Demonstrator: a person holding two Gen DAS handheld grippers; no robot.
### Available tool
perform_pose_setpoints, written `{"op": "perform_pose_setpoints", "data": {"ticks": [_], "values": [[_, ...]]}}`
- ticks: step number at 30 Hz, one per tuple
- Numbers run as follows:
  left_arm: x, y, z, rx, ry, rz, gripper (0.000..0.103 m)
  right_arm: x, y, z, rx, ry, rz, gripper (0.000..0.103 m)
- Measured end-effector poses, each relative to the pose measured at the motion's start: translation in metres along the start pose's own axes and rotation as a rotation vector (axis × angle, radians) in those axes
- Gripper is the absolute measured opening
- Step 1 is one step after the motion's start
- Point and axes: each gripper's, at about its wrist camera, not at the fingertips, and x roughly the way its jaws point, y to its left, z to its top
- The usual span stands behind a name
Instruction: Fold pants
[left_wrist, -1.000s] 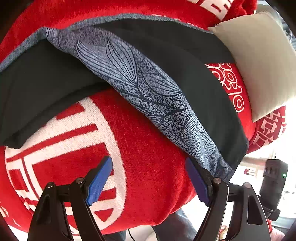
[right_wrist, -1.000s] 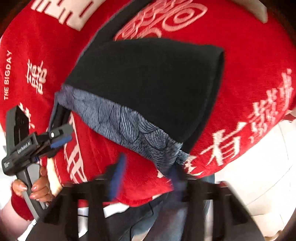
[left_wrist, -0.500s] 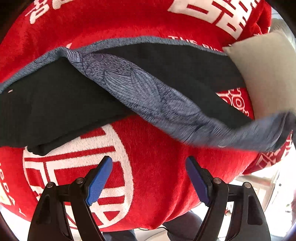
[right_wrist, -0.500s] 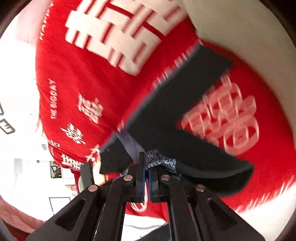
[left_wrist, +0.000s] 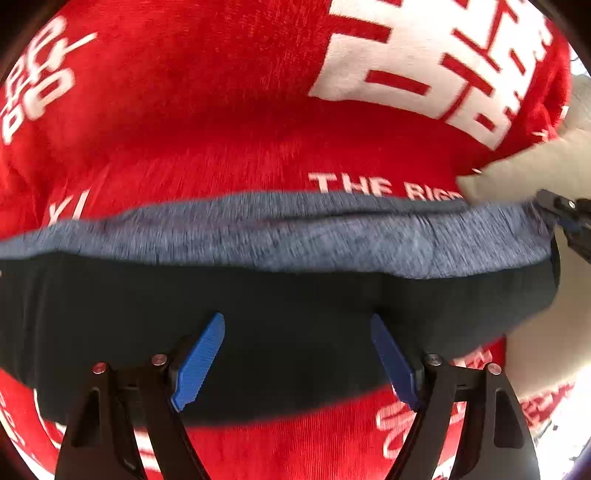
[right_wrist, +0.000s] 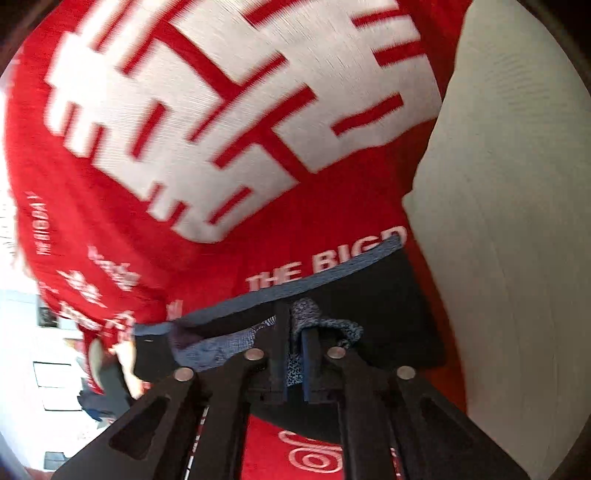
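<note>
The pants (left_wrist: 280, 317) are dark with a blue-grey patterned band, and lie folded across the red blanket (left_wrist: 221, 122). My left gripper (left_wrist: 297, 354) is open, its blue pads spread above the dark cloth and holding nothing. My right gripper (right_wrist: 293, 354) is shut on the pants' blue-grey edge (right_wrist: 317, 321) and holds it over the dark cloth (right_wrist: 388, 302). The right gripper's tip also shows at the right edge of the left wrist view (left_wrist: 569, 218), at the end of the grey band.
The red blanket (right_wrist: 110, 240) has large white characters and the words "THE BIG DAY". A pale cushion (right_wrist: 509, 221) lies to the right, also seen in the left wrist view (left_wrist: 528, 177). The blanket's edge and a bright room lie lower left (right_wrist: 48, 369).
My right gripper closed on the patterned edge and carried it up and across, folding the pants over. My left gripper stayed open and moved forward over the dark cloth.
</note>
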Motion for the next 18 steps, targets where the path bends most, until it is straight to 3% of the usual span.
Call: {"op": "perform_pose_setpoints", "data": {"ticks": [1, 3, 4, 8, 12, 15, 18], "values": [[0.004, 0.0, 0.004, 0.0, 0.001, 0.004, 0.082, 0.004, -0.001, 0.005, 0.0, 0.01, -0.022, 0.036], [0.011, -0.001, 0.011, 0.003, 0.001, 0.03, 0.082, 0.001, 0.0, 0.011, -0.004, -0.01, -0.022, 0.067], [0.014, 0.0, 0.014, 0.002, 0.005, 0.04, 0.082, -0.003, 0.001, 0.012, -0.01, -0.035, -0.014, 0.071], [0.025, 0.005, 0.016, -0.015, 0.028, 0.066, 0.082, -0.016, 0.008, 0.01, -0.032, -0.082, -0.031, 0.071], [0.038, 0.006, 0.015, -0.003, 0.042, 0.112, 0.082, -0.016, 0.007, 0.008, -0.011, -0.06, 0.018, 0.071], [0.047, 0.007, 0.015, -0.009, 0.04, 0.127, 0.082, -0.025, 0.015, 0.007, -0.074, -0.105, -0.07, 0.071], [0.049, 0.004, 0.017, -0.023, 0.037, 0.142, 0.085, -0.006, 0.02, 0.005, -0.123, -0.017, -0.105, 0.071]]}}
